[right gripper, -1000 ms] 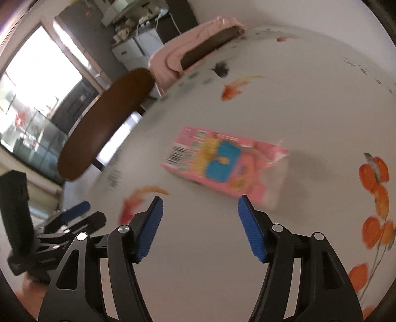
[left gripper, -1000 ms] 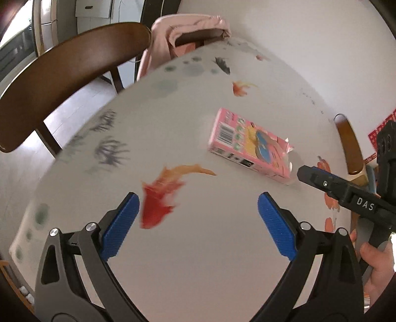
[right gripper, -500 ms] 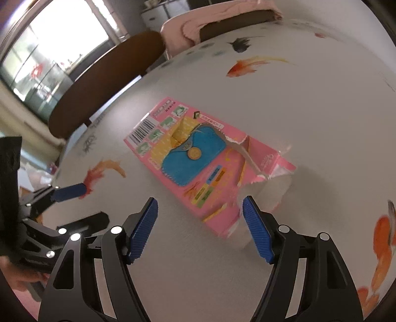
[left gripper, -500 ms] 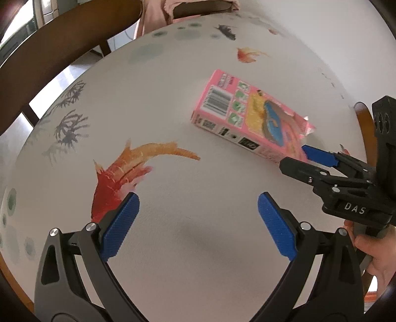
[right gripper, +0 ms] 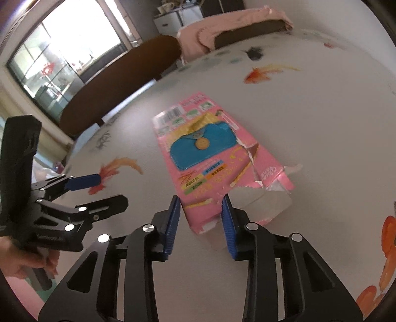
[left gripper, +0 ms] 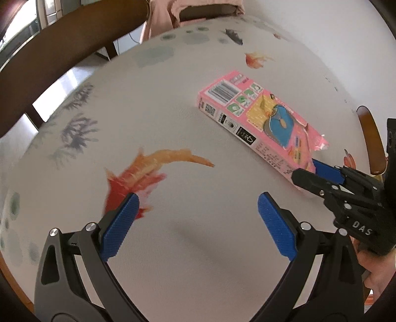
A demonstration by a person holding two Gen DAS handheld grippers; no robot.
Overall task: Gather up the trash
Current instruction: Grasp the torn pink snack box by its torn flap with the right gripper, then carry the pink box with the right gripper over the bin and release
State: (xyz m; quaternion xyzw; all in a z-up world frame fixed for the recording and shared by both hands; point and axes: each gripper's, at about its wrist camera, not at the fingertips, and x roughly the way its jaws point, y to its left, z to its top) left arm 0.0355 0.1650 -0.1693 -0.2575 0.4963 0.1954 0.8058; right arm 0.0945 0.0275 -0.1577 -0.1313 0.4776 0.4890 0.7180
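Down at the near edge, the right claw (right gripper: 201, 218) had its blue pads (right gripper: 173, 223) either side of the torn near end of the pink carton (right gripper: 205, 158), and those jaws had just been closing in on it. Were the pads pressing the cardboard? Hard to call: the corner sat between them with a sliver of gap showing on each side, so no firm grip could be confirmed. The carton lay flat on the worktop (right gripper: 321, 119), ripped open at the claw end, barcode end pointing away.

Over to the other side, the left claw (left gripper: 198, 223) hung wide open above bare worktop, nothing between its jaws, with a painted orange goldfish (left gripper: 146, 173) just past its left pad. From that view the carton (left gripper: 257, 123) sat off to the right, its torn end meeting the tip of the right claw (left gripper: 311, 171). A hand (left gripper: 376, 270) gripped that tool at the lower right.

Further back, a second small goldfish (right gripper: 259, 74) marked the cloth beyond the carton. At the far edge stood a dark wooden chair (right gripper: 118, 81) and another draped with a pink garment (right gripper: 222, 22), with a bright window (right gripper: 61, 49) behind.
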